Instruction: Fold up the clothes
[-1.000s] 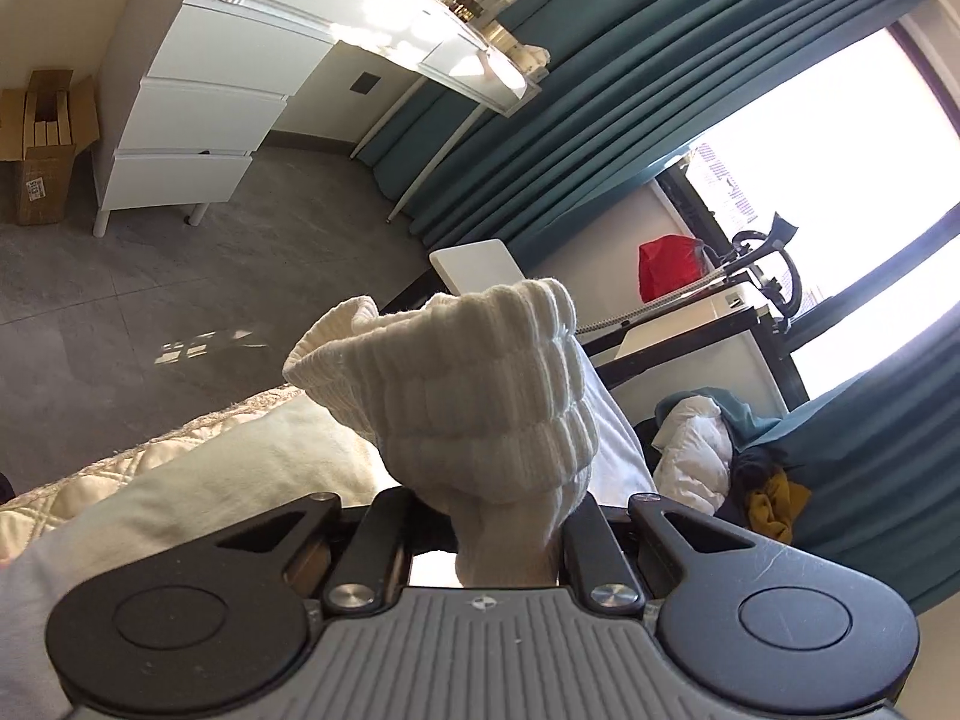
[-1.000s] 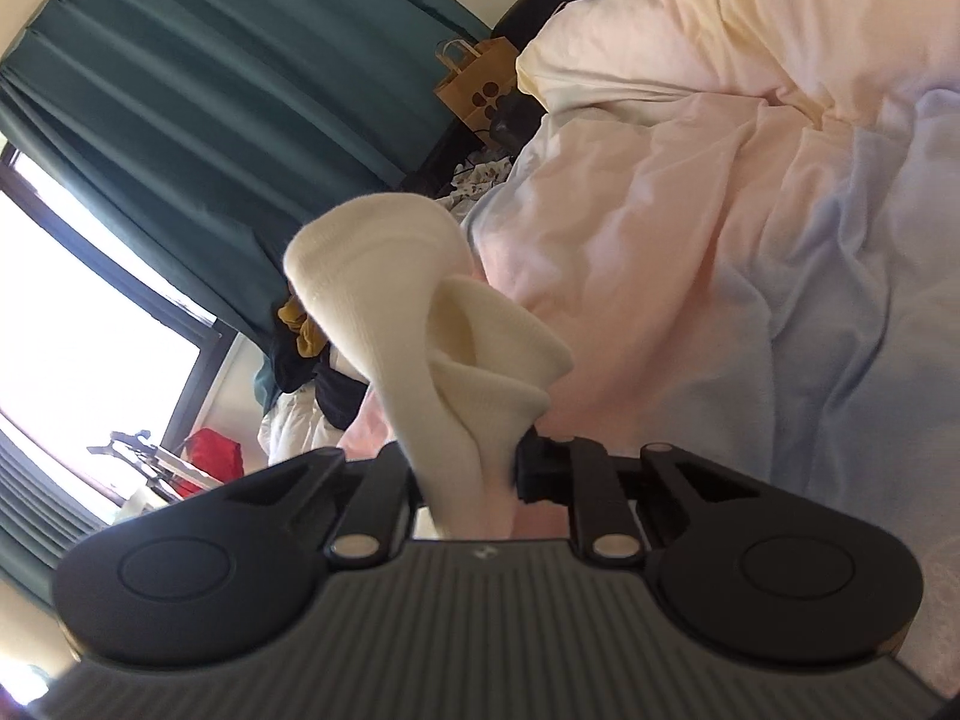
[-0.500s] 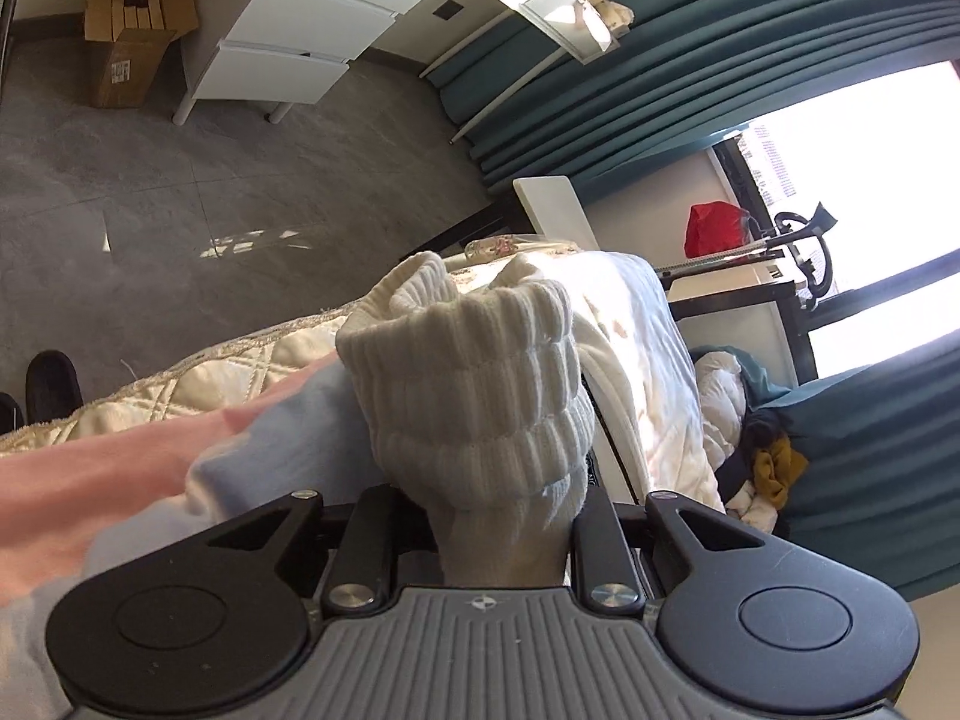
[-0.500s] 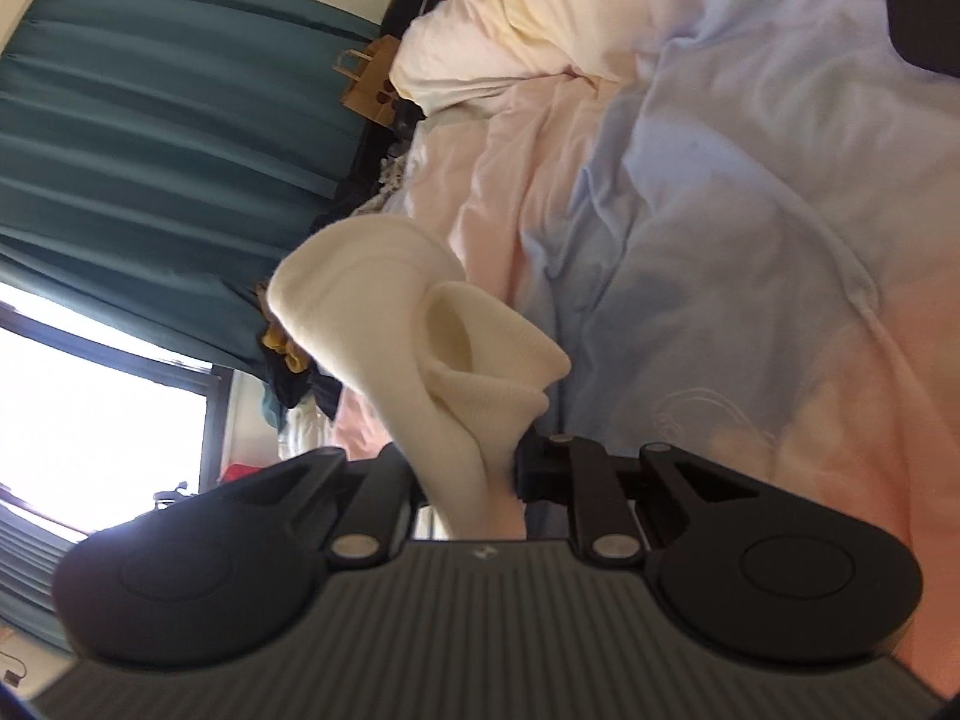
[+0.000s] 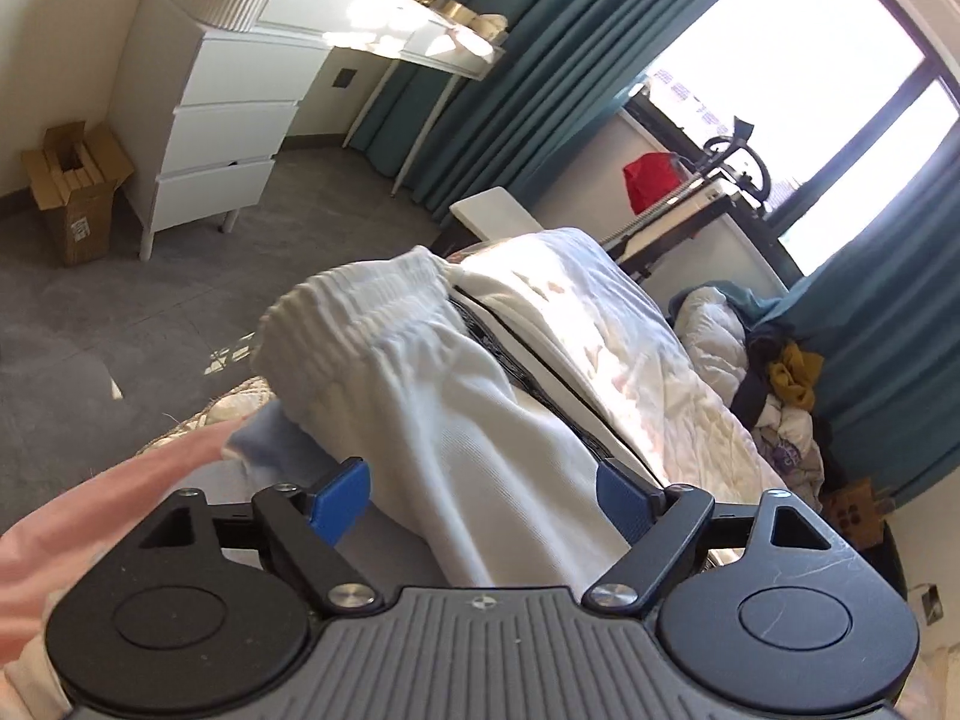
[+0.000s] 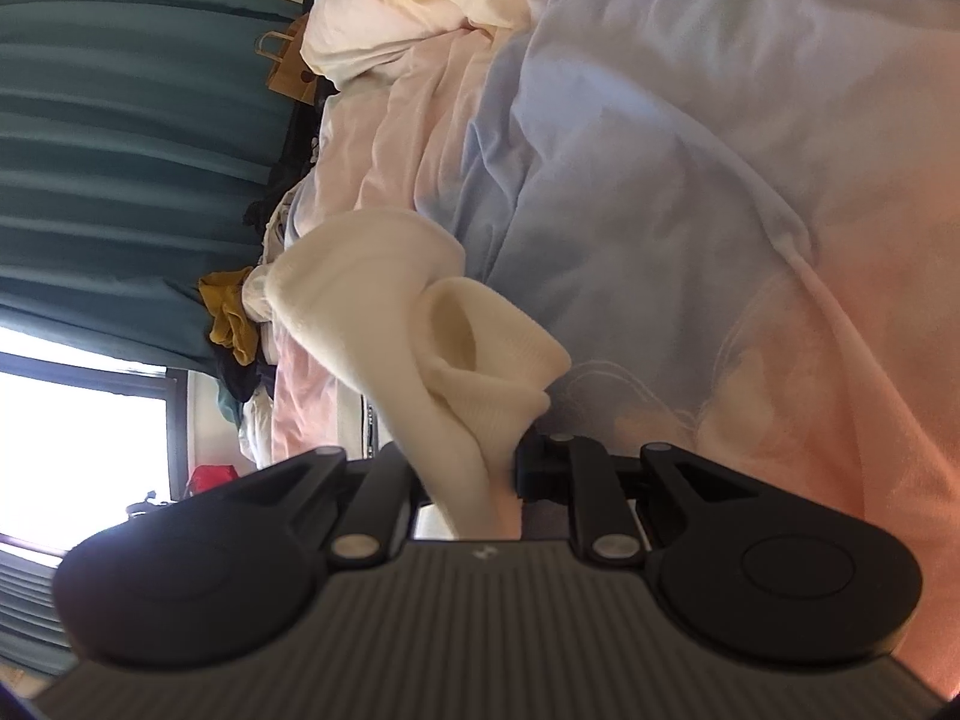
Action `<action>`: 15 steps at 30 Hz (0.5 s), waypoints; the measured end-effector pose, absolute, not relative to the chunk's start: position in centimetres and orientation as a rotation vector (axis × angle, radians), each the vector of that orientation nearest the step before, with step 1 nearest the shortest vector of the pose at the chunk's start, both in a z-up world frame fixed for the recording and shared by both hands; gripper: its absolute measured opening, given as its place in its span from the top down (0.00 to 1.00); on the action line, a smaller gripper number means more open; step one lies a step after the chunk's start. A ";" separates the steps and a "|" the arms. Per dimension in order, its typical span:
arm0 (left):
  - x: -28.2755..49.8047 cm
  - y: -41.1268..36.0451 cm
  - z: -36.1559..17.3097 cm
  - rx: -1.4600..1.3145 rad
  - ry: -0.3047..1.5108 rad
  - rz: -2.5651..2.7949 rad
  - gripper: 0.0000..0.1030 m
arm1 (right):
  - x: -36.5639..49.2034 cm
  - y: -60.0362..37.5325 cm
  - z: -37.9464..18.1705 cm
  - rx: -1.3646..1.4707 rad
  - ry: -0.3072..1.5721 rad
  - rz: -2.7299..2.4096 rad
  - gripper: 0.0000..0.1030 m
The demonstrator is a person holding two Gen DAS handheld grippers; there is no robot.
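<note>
**A:** Blue pads [image 5: 339,495] on the left claw [image 5: 480,498] are spread wide. Its jaws have just been opening, and the ribbed white knit sock [image 5: 432,396] lies between them without either pad pressing on it. The sock runs forward from the claw, cuff end furthest out, over the pastel pink-and-blue bed sheet [image 5: 120,498].

**B:** yeah and the right claw [image 6: 465,468] is the opposite, clamped tight on a cream knit sock [image 6: 420,348]. That one sticks up out of the jaws, open cuff flaring toward the camera, held above the sheet.

**A:** Past the left sock there's a white padded cover [image 5: 606,330] on the bed in sunlight, then a heap of clothes [image 5: 774,384] with something mustard yellow in it, by the teal curtains [image 5: 540,60].

**B:** far left of that view: white chest of drawers [image 5: 228,120], a cardboard box [image 5: 75,192] beside it on the grey floor. Right view has a brown paper bag [image 6: 291,69] way back by the curtain.
</note>
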State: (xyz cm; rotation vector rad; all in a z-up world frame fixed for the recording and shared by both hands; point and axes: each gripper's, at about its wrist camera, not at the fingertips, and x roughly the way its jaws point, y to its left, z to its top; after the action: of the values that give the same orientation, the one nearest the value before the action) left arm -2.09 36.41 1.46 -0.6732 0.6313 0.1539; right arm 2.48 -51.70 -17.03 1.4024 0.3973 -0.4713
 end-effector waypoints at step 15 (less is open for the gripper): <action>8.7 14.3 -1.1 -0.459 0.722 -0.140 0.12 | 2.7 -53.0 -19.7 1.520 0.402 -0.414 0.83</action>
State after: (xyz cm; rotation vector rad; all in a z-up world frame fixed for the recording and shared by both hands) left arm 8.65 14.29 -1.07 -0.4593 0.7216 -0.1398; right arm 2.68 -53.02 -19.69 1.5202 0.4019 -0.4141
